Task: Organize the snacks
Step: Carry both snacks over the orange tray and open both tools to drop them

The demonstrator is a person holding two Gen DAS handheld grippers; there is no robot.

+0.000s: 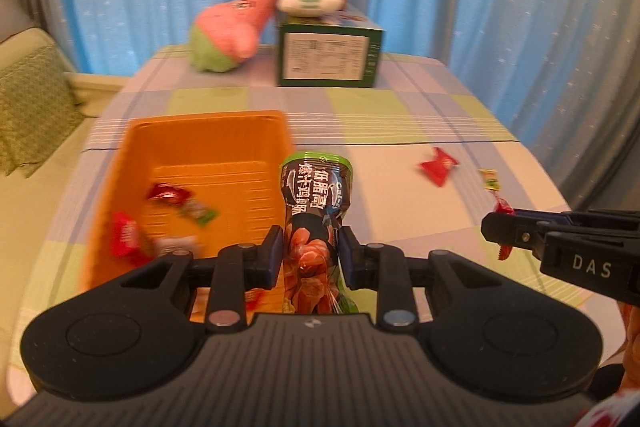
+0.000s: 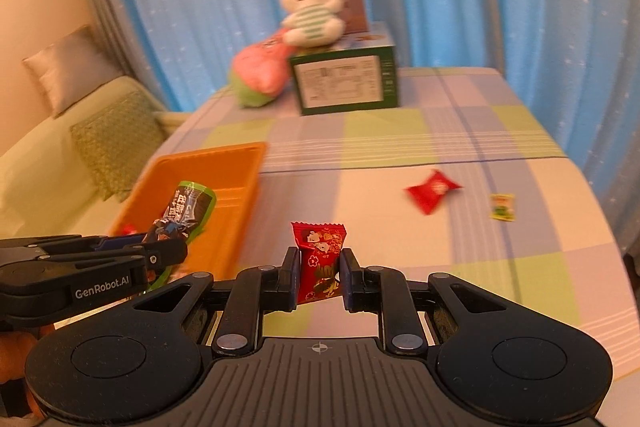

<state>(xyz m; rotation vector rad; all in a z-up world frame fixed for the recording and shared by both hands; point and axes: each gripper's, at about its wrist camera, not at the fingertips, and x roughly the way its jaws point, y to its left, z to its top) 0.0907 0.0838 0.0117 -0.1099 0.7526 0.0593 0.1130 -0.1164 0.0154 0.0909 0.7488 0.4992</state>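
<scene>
My left gripper [image 1: 310, 253] is clamped on a tall, crinkled dark-and-green plastic snack pouch [image 1: 316, 215], its long axis running straight out ahead of the jaws, green top farthest from me. My right gripper [image 2: 319, 267] is closed nearly tight on a small red foil-wrapped candy [image 2: 320, 259], which stands upright between the pads. The shallow orange plastic basket [image 1: 208, 135], already holding a few red and green wrappers, sits on the pastel checked tablecloth [image 1: 400, 115] just left of the pouch; the pouch's top overlaps the basket's right wall in the left wrist view. The left hand is the nearer of the two to the basket, so I judge the pouch goes in first, with a short move leftward. A second red candy [image 2: 432, 191] and a small yellow-green sweet [image 2: 502, 206] lie loose on the cloth, well right of the basket.
</scene>
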